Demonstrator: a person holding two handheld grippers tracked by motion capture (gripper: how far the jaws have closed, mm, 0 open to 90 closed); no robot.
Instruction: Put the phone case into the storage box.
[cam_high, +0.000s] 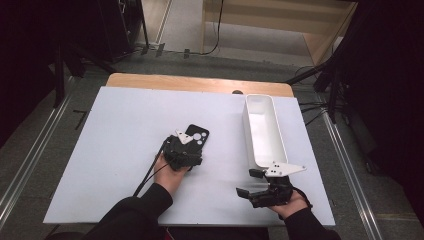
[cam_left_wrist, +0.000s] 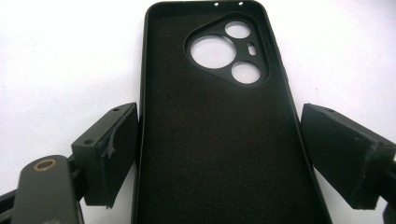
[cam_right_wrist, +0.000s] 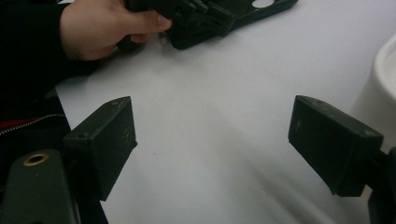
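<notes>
- White plastic bin (cam_high: 263, 131), long and narrow, stands near the desk's (cam_high: 120, 130) right edge, holding nothing I can see.
- Black phone case (cam_left_wrist: 215, 140) lies open side up mid-desk, camera cutout toward the far edge.
- Left gripper (cam_left_wrist: 217, 154) straddles the case, jaws apart on either side, right one clear, left one close beside it.
- Right gripper (cam_right_wrist: 212, 140) hovers by the bin's near end, jaws wide apart.
</notes>
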